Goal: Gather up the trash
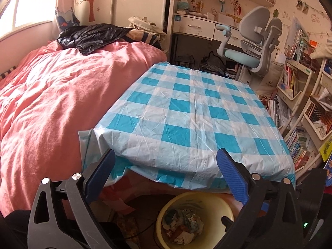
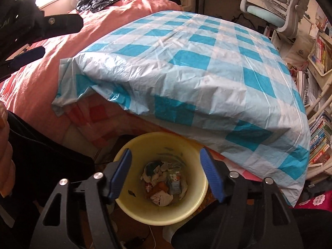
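A yellow bin (image 2: 202, 199) stands on the floor under the near edge of the table and holds crumpled trash (image 2: 164, 183): papers and wrappers. My right gripper (image 2: 166, 159) is open and empty, directly above the bin's mouth. The bin also shows in the left wrist view (image 1: 224, 203), with the trash (image 1: 182, 224) inside. My left gripper (image 1: 166, 157) is open and empty, held above the table's near edge, and appears at the upper left of the right wrist view (image 2: 37, 39). The table's blue-and-white checked cloth (image 1: 193, 112) has nothing on it.
A bed with a pink quilt (image 1: 51, 103) lies to the left, with a black bag (image 1: 91, 35) on its far end. A grey desk chair (image 1: 253, 41) and desk stand behind the table. Bookshelves (image 1: 300, 95) with books fill the right side.
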